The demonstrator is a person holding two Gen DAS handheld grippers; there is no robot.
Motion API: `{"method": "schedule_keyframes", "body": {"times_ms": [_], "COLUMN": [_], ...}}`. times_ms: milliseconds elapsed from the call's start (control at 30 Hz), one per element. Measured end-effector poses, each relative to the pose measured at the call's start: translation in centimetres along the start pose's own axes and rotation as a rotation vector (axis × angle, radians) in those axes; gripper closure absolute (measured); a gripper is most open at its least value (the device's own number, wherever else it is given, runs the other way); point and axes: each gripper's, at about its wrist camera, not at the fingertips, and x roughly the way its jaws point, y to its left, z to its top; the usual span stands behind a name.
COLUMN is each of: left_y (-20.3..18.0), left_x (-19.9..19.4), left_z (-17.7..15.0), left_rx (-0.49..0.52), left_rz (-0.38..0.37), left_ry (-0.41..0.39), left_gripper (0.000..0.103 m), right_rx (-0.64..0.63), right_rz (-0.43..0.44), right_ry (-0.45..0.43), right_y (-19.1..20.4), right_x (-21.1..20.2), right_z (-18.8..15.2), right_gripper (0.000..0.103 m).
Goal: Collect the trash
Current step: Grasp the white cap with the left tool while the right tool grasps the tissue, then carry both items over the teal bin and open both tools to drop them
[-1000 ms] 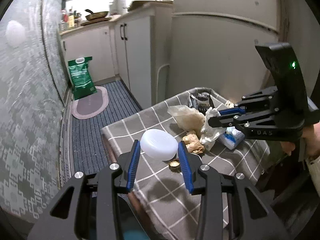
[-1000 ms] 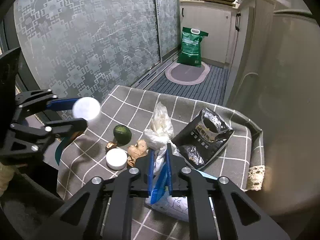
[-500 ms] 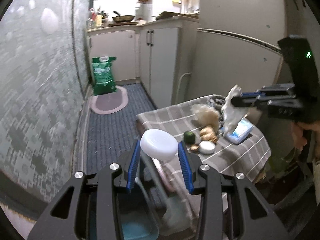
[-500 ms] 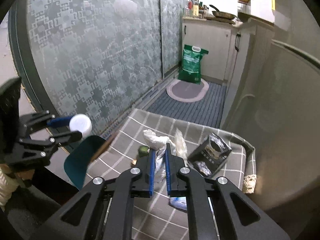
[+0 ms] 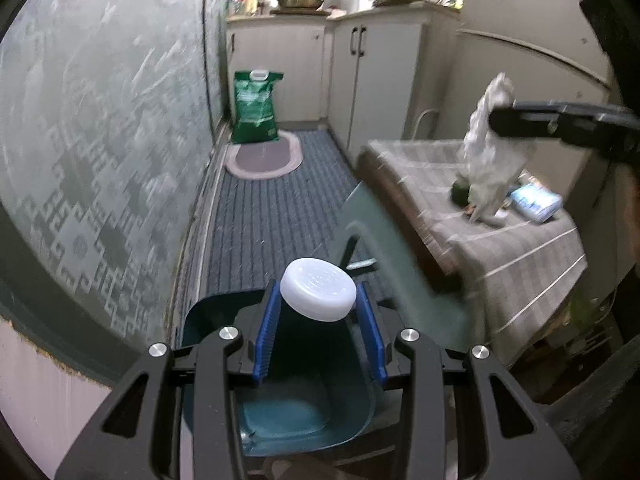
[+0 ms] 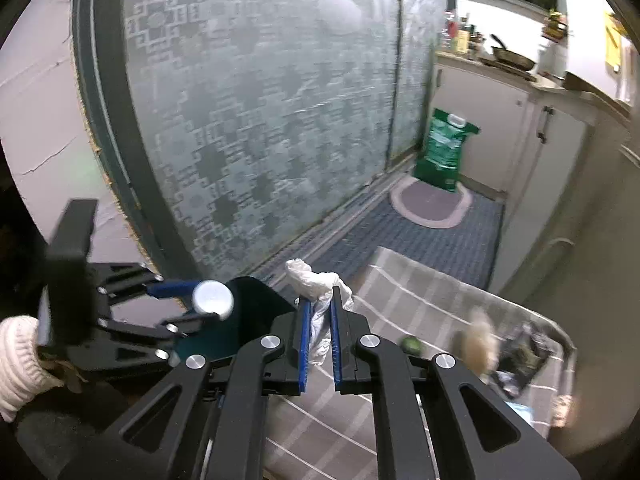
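The white plastic lid (image 5: 318, 295) sat pinched between the blue pads of the left gripper (image 5: 318, 320), whose fingers (image 5: 267, 330) were clamped on its rim from either side. It hung directly above the open mouth of the dark teal trash bin (image 5: 280, 412), whose swing lid (image 5: 384, 236) stood tilted up behind it. In the right wrist view the same lid appeared as a pale disc (image 6: 213, 299) held out over the bin (image 6: 248, 320), with the person's hand in a white knitted cuff (image 6: 20, 364) behind the left gripper (image 6: 200, 300).

The crumpled white plastic bag (image 6: 320, 308) was held by the right gripper (image 6: 319, 340), the fingers (image 6: 305, 344) closed tight on its middle so that its knotted top stuck up above the pads. From the left wrist view the bag (image 5: 490, 152) dangled from that gripper (image 5: 500, 120), lifted clear above the counter (image 5: 500, 240) and its grey checked cloth.

On the counter lay more litter: a small green round thing (image 5: 460, 194), a white and blue packet (image 5: 536, 202), and in the right wrist view a dark crinkled pouch (image 6: 524, 352) near the far edge, plus a blurred tan lump (image 6: 480, 344) too smeared to identify.

Beyond, a striped blue floor mat (image 5: 264, 224) ran toward an oval rug (image 5: 264, 158) and a green sack (image 5: 256, 108) leaning by the white cabinets (image 5: 376, 80). A frosted patterned glass door (image 6: 260, 120) lined the left side.
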Motion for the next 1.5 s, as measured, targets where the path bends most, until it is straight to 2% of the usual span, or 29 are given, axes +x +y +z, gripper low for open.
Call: {"method": "schedule_keyframes", "body": {"times_ms": [233,567,867,1133,1267,1500], "left_y": [3.3,6.1,6.9,7.6,7.9,7.8], "left_x": [2.1,5.2,7.1,6.8,5.1,1.5], "left_z": [-3.0,-6.7,-9.3,-8.9,-8.0,-6.3], "left_rx": [-0.042,-0.077,-0.073,-0.078,-0.088,-0.102], "left_rz": [0.02,0.032,0.027,0.029,0.036,0.064], "left_ry": [0.077,0.19,0.278,0.256,0.209,0.119], "left_gripper": [0.062,0.062,0.061,0.06,0.07,0.079], "right_rx": [-0.056,-0.117,-0.105,-0.065,-0.061,-0.064], "right_rz": [0.055,0.087,0.1,0.099,0.096,0.089], "right_ry": [0.061,0.207,0.29,0.352,0.377,0.415], "right_y": [4.3,9.1,10.5,10.4,10.6,11.0], "right_x": [4.0,10.9,14.3,17.0,18.0,19.4], "right_z": [0.8,-0.5,-1.3,-2.4,-3.0,-3.8], "right_gripper": [0.094,0.094,0.094,0.094,0.094,0.094]}}
